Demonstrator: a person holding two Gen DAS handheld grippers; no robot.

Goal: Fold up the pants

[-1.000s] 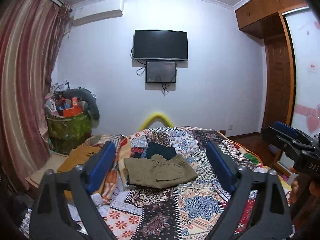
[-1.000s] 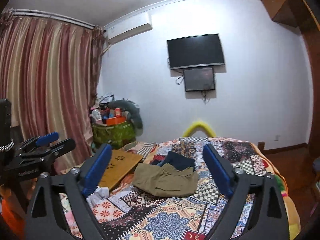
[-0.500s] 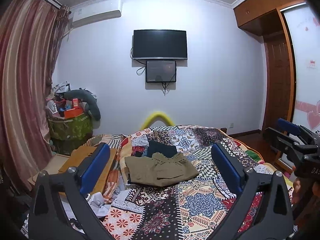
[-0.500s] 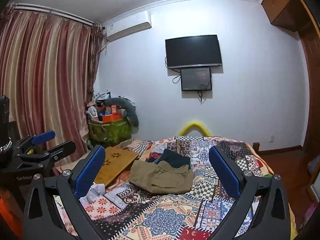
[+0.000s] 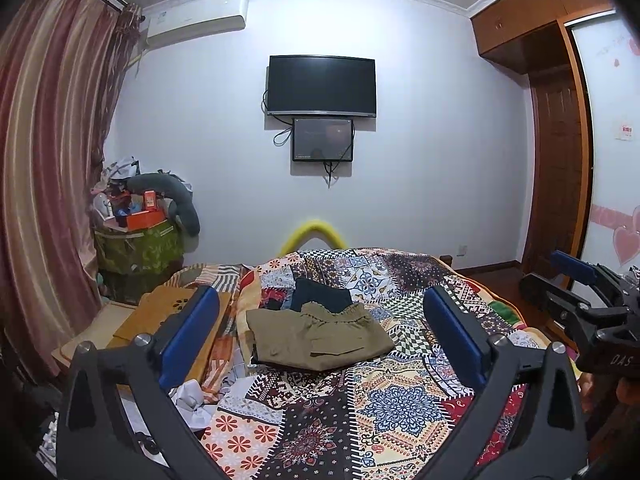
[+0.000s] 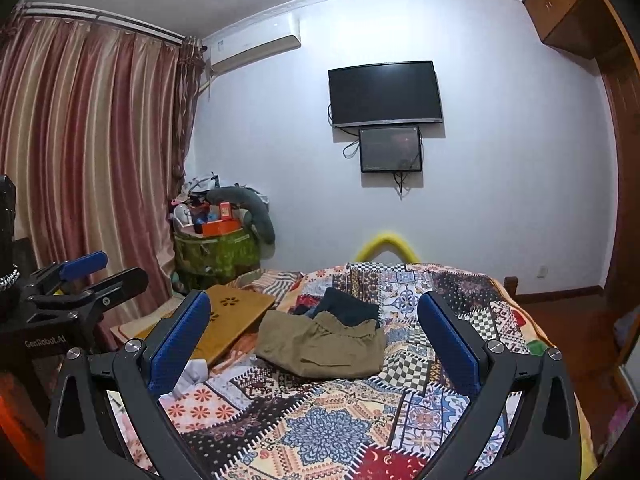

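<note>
Olive-green pants [image 5: 316,336] lie folded in a flat bundle on the patchwork bedspread [image 5: 400,400], on top of a dark navy garment [image 5: 320,298]. They also show in the right wrist view [image 6: 320,346]. My left gripper [image 5: 320,340] is open and empty, held above the near part of the bed, well short of the pants. My right gripper [image 6: 314,338] is open and empty too, at about the same distance. Each gripper shows at the edge of the other's view: the right one [image 5: 580,296], the left one [image 6: 80,280].
A wooden lap table [image 6: 228,320] lies at the bed's left side, with crumpled white paper [image 5: 192,400] near it. A green bin piled with clutter [image 5: 136,240] stands by the curtain. A television [image 5: 322,86] hangs on the far wall. A wooden wardrobe [image 5: 556,160] stands at the right.
Both grippers have pulled back and up from the bed, and their jaws have opened wider. The pants have not moved.
</note>
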